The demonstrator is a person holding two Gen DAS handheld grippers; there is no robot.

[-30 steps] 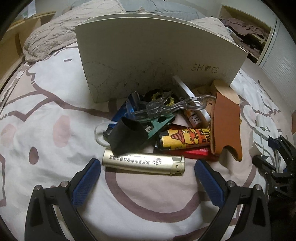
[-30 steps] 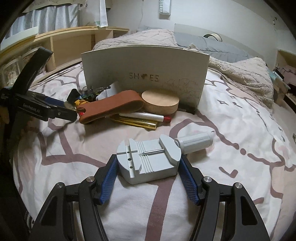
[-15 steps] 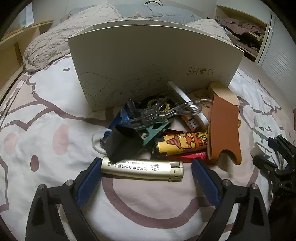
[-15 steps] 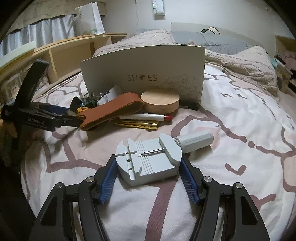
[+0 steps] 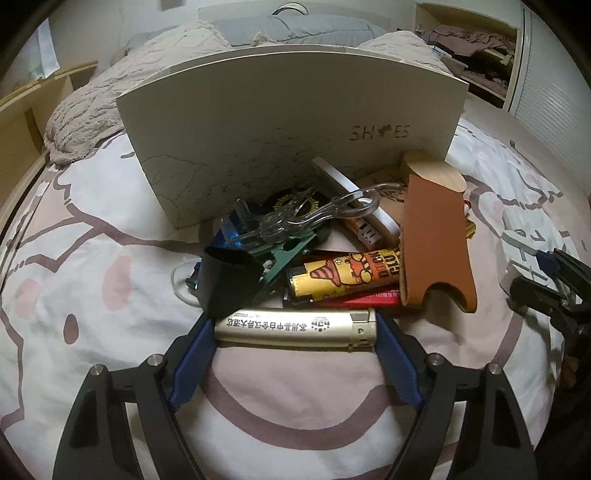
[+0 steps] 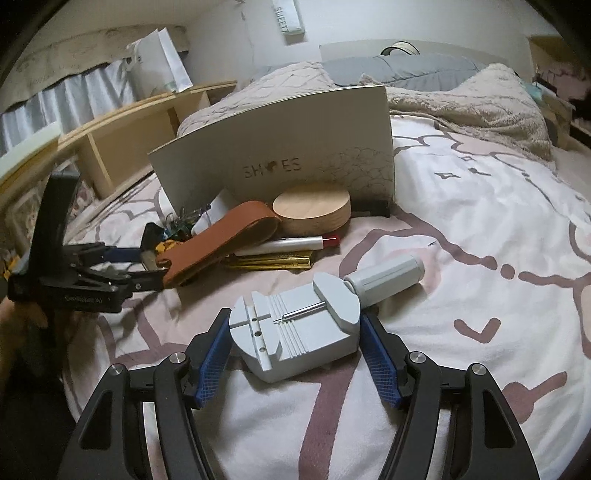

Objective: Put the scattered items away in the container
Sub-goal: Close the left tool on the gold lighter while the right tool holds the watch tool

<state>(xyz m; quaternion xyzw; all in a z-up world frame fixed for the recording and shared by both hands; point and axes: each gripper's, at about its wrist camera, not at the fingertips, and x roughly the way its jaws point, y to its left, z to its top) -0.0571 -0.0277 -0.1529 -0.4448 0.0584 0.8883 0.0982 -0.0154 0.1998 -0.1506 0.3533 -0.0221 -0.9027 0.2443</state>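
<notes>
A cream shoe box [image 5: 288,125] stands on the bed, also in the right wrist view [image 6: 280,162]. A pile of items lies before it: gold lighter [image 5: 295,328], yellow lighter [image 5: 343,278], brown leather case [image 5: 436,251], clear clip [image 5: 314,218], wooden disc [image 6: 314,210]. My left gripper [image 5: 295,332] is shut on the gold lighter, its blue pads touching both ends. My right gripper [image 6: 295,336] is shut on a grey watch-link tool [image 6: 295,328] lying on the sheet. The left gripper also shows in the right wrist view [image 6: 122,266].
A beige blanket [image 6: 461,96] and grey pillow [image 5: 295,26] lie behind the box. A wooden shelf [image 6: 122,140] runs along the bed's left side. The patterned bedsheet [image 6: 480,229] extends right of the pile.
My left gripper moved forward and closed its fingers onto the ends of the gold lighter. My right gripper stayed shut on the grey tool, barely moving.
</notes>
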